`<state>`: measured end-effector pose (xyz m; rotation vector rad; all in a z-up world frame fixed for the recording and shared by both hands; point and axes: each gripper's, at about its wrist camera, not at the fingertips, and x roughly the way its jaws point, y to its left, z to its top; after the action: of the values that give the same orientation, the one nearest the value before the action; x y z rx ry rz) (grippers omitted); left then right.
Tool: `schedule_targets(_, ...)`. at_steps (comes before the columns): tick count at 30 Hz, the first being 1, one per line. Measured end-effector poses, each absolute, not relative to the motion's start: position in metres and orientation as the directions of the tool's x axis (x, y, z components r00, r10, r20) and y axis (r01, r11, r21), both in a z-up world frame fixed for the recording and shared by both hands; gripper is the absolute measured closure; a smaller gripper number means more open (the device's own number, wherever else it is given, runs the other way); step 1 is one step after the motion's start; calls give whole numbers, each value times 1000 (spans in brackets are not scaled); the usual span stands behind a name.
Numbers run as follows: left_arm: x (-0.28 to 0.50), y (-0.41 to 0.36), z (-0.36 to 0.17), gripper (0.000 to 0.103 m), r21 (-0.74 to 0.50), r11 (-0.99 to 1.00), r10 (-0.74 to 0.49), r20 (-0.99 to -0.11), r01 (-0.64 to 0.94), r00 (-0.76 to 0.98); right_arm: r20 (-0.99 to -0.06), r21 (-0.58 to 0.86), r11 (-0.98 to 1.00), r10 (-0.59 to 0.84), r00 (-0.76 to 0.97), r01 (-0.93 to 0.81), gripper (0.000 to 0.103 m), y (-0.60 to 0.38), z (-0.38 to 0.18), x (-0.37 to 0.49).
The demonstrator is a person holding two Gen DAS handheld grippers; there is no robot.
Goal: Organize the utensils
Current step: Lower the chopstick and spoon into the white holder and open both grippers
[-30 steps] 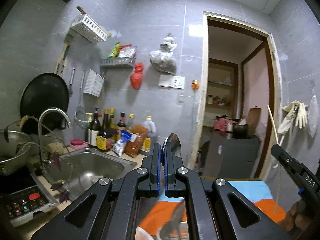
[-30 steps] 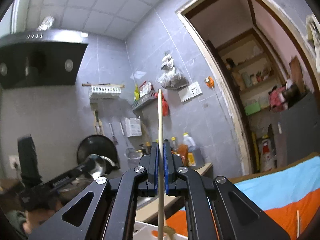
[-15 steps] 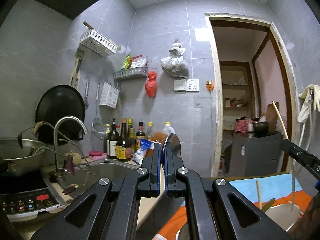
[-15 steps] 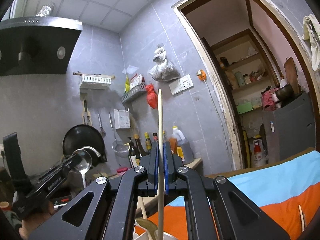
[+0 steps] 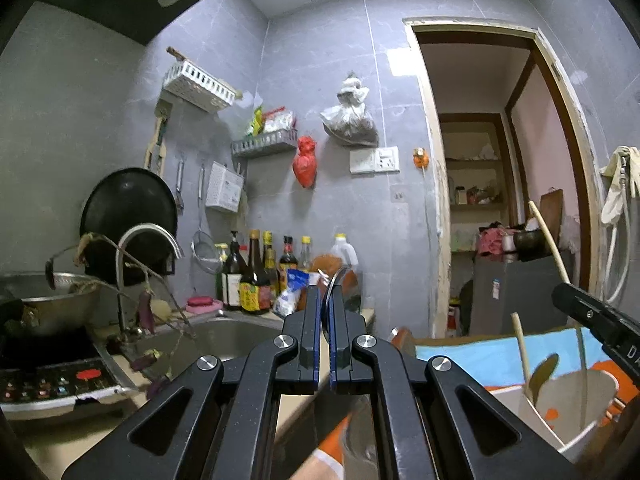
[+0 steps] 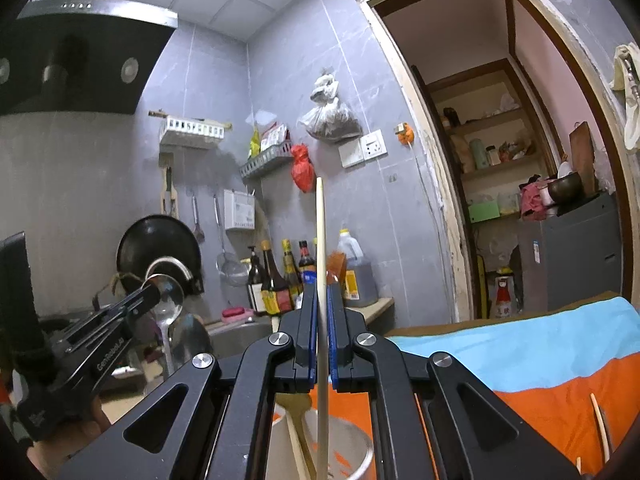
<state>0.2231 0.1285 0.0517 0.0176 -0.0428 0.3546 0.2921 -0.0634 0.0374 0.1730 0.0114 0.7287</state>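
Observation:
My left gripper is shut on a metal spoon, seen edge-on with its bowl up; in the right wrist view the same spoon hangs upright from that gripper. My right gripper is shut on a pale wooden chopstick, held upright over a white utensil cup. In the left wrist view the cup stands at the lower right, with another chopstick and a spoon in it. The right gripper hovers above it.
A table with a blue and orange cloth carries the cup; a loose chopstick lies on it. A steel sink with a tap, sauce bottles and an induction hob are to the left. A doorway is on the right.
Both grippers have tilted and shifted so the cup now sits under the right gripper. The chopstick's lower end has come down into the cup. The spoon stays held.

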Motion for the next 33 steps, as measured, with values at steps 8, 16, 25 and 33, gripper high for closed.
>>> schedule_targets(8, 221, 125, 48, 100, -7, 968, 252, -43, -252, 967, -15, 148, 729, 677, 735, -668, 99, -67, 33, 290)
schedule_targets(16, 220, 129, 50, 96, -86, 987, 118, -179, -135, 977, -73, 139, 721, 691, 719, -679, 97, -74, 35, 282)
schedule_targets(25, 201, 125, 63, 65, -176, 983, 22, -210, -60, 977, -83, 144, 740, 671, 737, -657, 77, -98, 49, 261)
schedule_targets(33, 182, 97, 84, 39, -184, 983, -13, -201, -25, 980, -45, 199, 782, 610, 791, -591, 25, -147, 69, 232)
